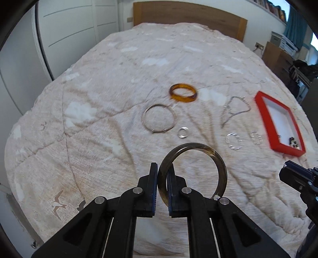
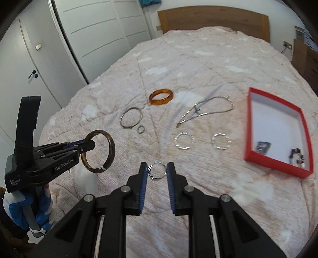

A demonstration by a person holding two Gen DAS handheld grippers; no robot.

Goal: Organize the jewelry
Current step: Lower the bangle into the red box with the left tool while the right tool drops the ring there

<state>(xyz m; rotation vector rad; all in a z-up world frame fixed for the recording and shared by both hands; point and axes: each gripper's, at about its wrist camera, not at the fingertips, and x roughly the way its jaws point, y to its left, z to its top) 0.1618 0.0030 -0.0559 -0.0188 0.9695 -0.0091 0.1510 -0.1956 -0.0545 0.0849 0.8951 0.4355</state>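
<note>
My left gripper (image 1: pixel 162 174) is shut on a dark smoky bangle (image 1: pixel 221 168) and holds it above the bed; it also shows in the right wrist view (image 2: pixel 111 147). My right gripper (image 2: pixel 157 171) holds a small silver hoop (image 2: pixel 158 171) between its fingers. On the quilt lie an amber bangle (image 1: pixel 183 92), a thin silver bangle (image 1: pixel 159 118), a small ring (image 1: pixel 182 132), a silver chain (image 2: pixel 208 109) and two flat silver hoops (image 2: pixel 184 140). A red box (image 2: pixel 256 156) with small dark pieces inside lies at the right.
The bed's pink quilt (image 2: pixel 198 59) fills the view, with a wooden headboard (image 2: pixel 214 17) at the far end. White wardrobe doors (image 2: pixel 99 29) stand at the left. Wooden furniture (image 1: pixel 278 57) stands at the right.
</note>
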